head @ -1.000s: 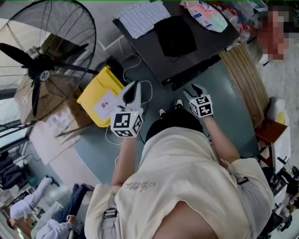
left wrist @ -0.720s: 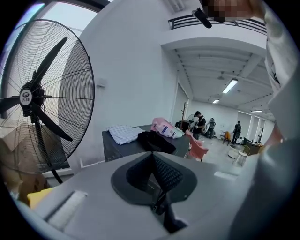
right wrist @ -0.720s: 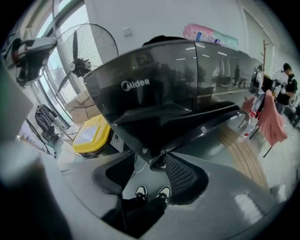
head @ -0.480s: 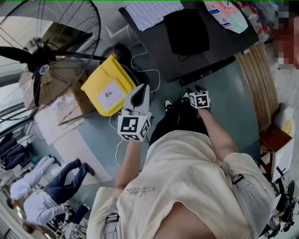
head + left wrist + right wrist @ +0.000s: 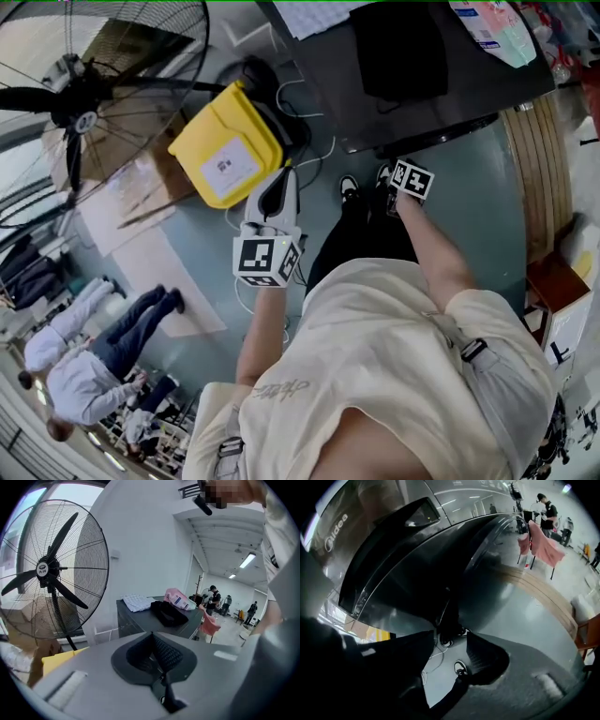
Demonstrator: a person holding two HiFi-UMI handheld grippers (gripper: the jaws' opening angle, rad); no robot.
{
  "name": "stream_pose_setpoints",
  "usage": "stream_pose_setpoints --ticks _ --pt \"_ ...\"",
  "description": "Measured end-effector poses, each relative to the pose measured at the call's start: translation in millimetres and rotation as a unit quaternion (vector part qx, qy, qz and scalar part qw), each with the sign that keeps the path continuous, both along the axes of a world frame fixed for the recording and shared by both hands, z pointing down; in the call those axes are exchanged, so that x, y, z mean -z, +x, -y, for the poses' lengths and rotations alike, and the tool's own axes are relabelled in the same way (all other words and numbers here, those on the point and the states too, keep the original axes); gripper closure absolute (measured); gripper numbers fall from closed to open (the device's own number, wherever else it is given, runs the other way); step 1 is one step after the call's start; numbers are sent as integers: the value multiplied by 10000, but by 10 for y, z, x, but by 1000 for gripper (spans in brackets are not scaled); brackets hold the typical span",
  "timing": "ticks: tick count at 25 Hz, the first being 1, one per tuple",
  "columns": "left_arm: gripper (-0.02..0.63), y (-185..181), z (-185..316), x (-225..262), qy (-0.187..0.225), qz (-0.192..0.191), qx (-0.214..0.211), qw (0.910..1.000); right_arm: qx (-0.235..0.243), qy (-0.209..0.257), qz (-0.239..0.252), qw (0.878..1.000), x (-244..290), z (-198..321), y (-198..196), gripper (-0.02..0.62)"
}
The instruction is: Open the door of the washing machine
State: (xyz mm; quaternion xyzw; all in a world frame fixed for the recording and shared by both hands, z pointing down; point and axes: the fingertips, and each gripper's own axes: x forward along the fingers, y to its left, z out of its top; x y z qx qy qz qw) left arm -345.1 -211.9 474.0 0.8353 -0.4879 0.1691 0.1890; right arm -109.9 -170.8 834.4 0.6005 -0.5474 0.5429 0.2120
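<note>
Now, our right tongs (image 5: 450, 644) opening on nothing, tilted down at the glossy black washing machine (image 5: 417, 569) close ahead, our left tongs (image 5: 152, 641) pressed together, empty, near a yellow plastic box (image 5: 228, 155)

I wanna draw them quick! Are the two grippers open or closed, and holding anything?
Left gripper: closed, holding nothing.
Right gripper: fingers apart and opening, nothing between them.
</note>
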Motion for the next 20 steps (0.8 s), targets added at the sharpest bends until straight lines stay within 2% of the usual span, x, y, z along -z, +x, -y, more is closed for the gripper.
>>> stream_pose_setpoints --ticks 3,8,12,16,20 --pt "589 -68 -42 -12 -44 47 152 9999 -57 -45 -3 10000 -37 51 -48 371" --pt "589 -130 -94 -10 -63 91 276 9996 -463 -329 -37 9984 -144 98 18 368" --pt "589 -192 -154 -19 -83 111 386 9992 -355 -467 -203 9981 -167 139 -36 400" --pt "589 -222 -207 -50 -128 86 433 9989 -396 -507 -195 9977 -186 140 -46 400" --pt "589 -213 -205 -46 -130 69 413 9990 -178 -547 -135 9983 -195 130 -62 399"
